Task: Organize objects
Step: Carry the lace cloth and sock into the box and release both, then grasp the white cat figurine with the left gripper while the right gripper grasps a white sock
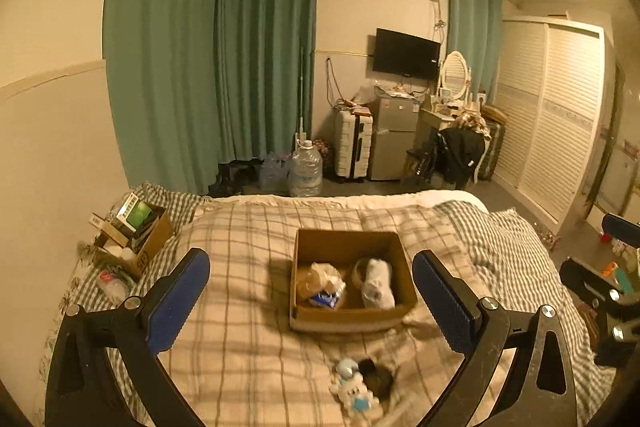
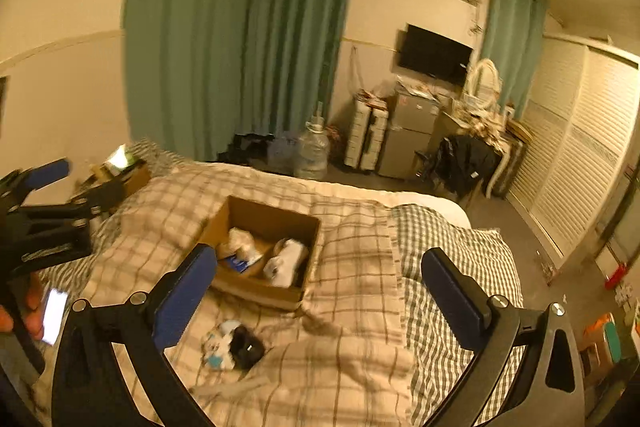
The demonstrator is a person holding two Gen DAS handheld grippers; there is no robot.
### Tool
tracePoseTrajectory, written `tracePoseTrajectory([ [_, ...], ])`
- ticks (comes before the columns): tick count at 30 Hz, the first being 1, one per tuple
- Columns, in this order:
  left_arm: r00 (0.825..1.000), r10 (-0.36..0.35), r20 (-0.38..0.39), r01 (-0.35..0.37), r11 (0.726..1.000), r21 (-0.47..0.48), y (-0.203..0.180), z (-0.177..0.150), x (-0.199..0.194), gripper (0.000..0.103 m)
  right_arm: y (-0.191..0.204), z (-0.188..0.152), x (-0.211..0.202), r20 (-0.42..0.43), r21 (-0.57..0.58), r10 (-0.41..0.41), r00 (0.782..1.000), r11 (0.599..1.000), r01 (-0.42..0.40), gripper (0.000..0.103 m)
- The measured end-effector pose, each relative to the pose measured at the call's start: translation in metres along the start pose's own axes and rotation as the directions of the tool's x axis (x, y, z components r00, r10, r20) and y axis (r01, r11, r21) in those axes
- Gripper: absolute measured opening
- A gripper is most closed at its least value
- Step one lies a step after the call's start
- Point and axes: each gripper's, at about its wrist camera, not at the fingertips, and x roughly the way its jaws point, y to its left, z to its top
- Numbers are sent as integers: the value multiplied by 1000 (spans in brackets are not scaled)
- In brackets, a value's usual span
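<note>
Left gripper (image 1: 311, 293): jaws spread wide, nothing between the blue pads; filled the lower frame
Right gripper (image 2: 319, 293): jaws equally wide, empty; lower frame

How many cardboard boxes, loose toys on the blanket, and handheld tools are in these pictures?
Cardboard boxes: 2 (open box mid-bed; side box by the wall)
Loose toys on the blanket: 2 (white plush, dark item touching it)
Tools: 2 (left tool, right tool), both open
Total: 6
</note>
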Motion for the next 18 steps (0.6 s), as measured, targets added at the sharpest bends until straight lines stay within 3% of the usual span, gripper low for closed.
tracePoseTrajectory([
  [5,998,26,-51,-26,1000,-5,-2,-42,1,103,17,-43,2,-74,15,73,995,997,-72,103],
  [9,990,52,-128,-59,997,-47,1,-85,35,103,28,-87,68,-197,18,43,979,999,-40,103],
  [14,974,76,-212,-101,989,-112,5,-140,97,103,19,-143,157,-268,109,11,963,994,19,103],
  [18,958,114,-263,-136,988,-67,-3,-178,139,103,15,-185,210,-321,148,3,947,988,47,103],
])
